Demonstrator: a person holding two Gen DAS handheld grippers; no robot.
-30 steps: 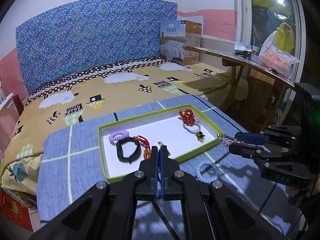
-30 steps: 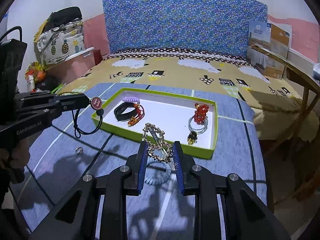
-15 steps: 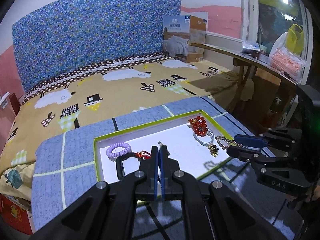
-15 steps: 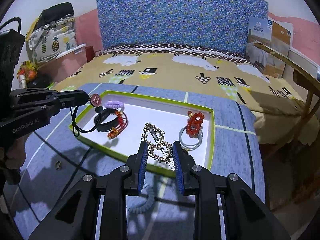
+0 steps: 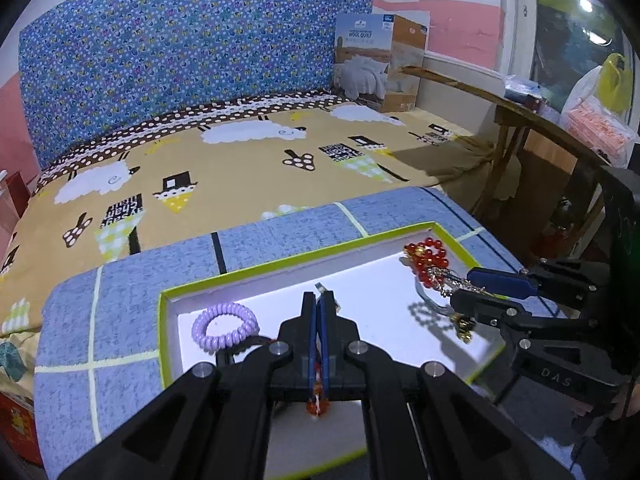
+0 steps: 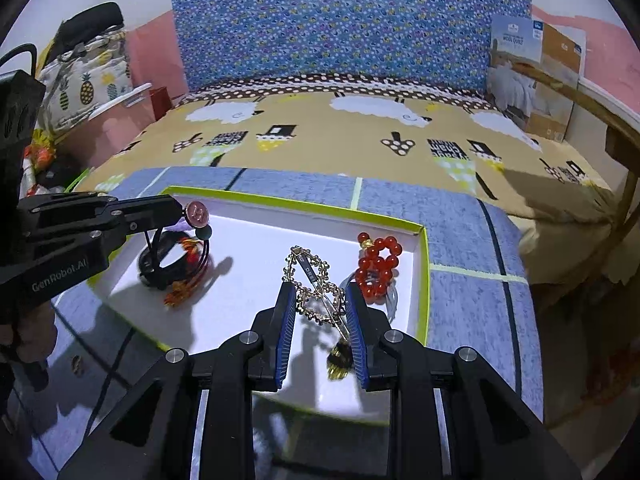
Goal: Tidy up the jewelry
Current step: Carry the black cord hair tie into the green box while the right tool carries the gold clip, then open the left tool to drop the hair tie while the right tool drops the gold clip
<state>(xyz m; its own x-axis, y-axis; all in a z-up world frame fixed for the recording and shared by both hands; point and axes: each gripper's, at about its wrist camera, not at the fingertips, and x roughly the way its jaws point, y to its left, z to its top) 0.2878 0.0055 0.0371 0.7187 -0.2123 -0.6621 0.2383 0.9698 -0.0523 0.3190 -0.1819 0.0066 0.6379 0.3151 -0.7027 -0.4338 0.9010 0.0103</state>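
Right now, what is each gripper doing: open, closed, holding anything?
Left gripper: closed on a black hair tie with a round pink charm.
Right gripper: closed on a gold hair clip, above the tray.

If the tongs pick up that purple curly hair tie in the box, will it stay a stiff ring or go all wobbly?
Probably wobbly. The purple curly hair tie is a coiled spiral, so it would likely stretch and sag when lifted. It looks thin and hollow, so probably very light. Lying flat in the white tray, it seems unlikely to roll, though smooth coils might slip from a pinch.
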